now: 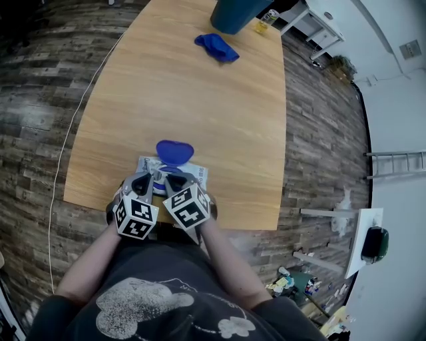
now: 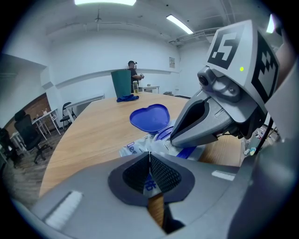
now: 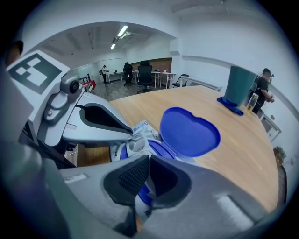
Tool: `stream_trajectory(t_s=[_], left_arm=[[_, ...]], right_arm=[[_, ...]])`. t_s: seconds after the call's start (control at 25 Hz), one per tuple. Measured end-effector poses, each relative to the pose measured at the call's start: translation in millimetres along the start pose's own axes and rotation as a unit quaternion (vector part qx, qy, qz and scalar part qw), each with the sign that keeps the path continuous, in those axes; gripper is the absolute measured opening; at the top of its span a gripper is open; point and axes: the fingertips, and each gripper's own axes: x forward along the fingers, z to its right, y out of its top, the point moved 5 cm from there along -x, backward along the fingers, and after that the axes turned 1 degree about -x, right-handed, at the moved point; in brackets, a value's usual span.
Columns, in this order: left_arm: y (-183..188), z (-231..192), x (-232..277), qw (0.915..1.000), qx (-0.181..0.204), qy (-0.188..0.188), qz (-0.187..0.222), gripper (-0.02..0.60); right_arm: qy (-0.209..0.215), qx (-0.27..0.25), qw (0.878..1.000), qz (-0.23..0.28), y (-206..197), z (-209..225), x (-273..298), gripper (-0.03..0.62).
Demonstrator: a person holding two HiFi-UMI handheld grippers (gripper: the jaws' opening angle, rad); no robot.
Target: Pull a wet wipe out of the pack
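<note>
Wet wipe pack point(image 1: 197, 174), its blue heart-shaped lid point(image 1: 174, 151) flipped open, lies at the tabletop's point(image 1: 200, 100) near edge. The left gripper point(image 2: 149, 156) is closed, seemingly pinching the crinkly wrapper. The right gripper point(image 3: 148, 158) is closed at the opening (wipes are probably limp, damp and tearable, so pinch a fold there).

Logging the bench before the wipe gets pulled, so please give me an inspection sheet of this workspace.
Surface: wooden table.
Job's things: wipe pack at the near edge, its blue lid open.
Clutter: blue cloth, teal bin and bottle at the far end.
Grippers: left gripper shut on the pack's edge; right gripper shut at the opening, hold on a wipe unclear.
Cables: white cable on the floor.
Surroundings: plank floor, office chairs, a person by the bin.
</note>
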Motion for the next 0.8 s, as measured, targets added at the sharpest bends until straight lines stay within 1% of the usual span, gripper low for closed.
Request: stream_trajectory(t_s=[0.12, 0.36, 0.8], left_arm=[[1, 1, 0, 1.0000, 0.002, 0.000, -0.002, 0.026], [-1, 0, 3, 1.0000, 0.007, 0.004, -0.003, 0.026], [1, 0, 4, 1.0000, -0.002, 0.005, -0.004, 0.026]], right_arm=[[-0.003, 0.000, 1.000, 0.008, 2, -1, -5, 0.000], [-0.006, 0.000, 0.999, 0.048, 16, -7, -22, -0.002], [-0.016, 0.010, 0.996, 0.088, 26, -4, -55, -0.006]])
